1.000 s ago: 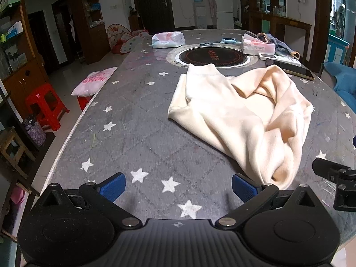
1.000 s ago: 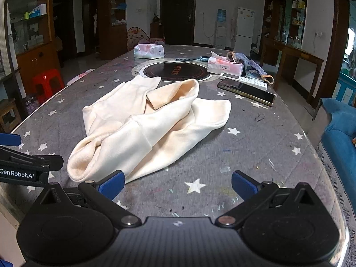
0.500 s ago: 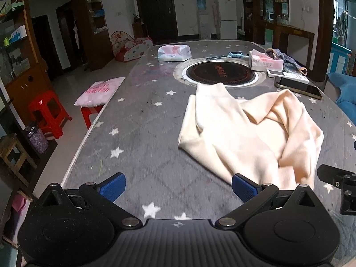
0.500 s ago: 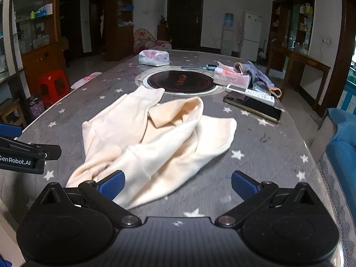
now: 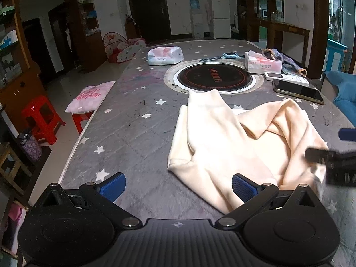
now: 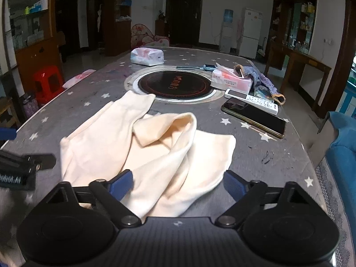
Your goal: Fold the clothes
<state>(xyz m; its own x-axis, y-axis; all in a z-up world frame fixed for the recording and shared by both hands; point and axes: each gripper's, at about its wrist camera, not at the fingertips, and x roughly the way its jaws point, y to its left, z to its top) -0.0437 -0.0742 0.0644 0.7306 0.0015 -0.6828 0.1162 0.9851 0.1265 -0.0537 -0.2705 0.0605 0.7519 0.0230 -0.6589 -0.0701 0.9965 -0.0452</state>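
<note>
**Cream garment bunched, both grippers poised at its near edge**

Cream garment (image 6: pixel 155 146) lies crumpled on the near half of the star-print tablecloth (image 5: pixel 133 133), one flap folded back over the middle, short of the round inset hob (image 5: pixel 213 77). I have the left gripper (image 5: pixel 178 184) spread wide with nothing between its pads, near the garment's lower left corner, probably to take that edge. My right gripper (image 6: pixel 178 180) is equally released, straddling the near hem. I judge folding has not begun; the cloth needs flattening first. Phone (image 6: pixel 253 116), remote (image 6: pixel 251 101) and tissue box (image 6: pixel 231 81) sit well apart beyond it, clear of the work.
</note>
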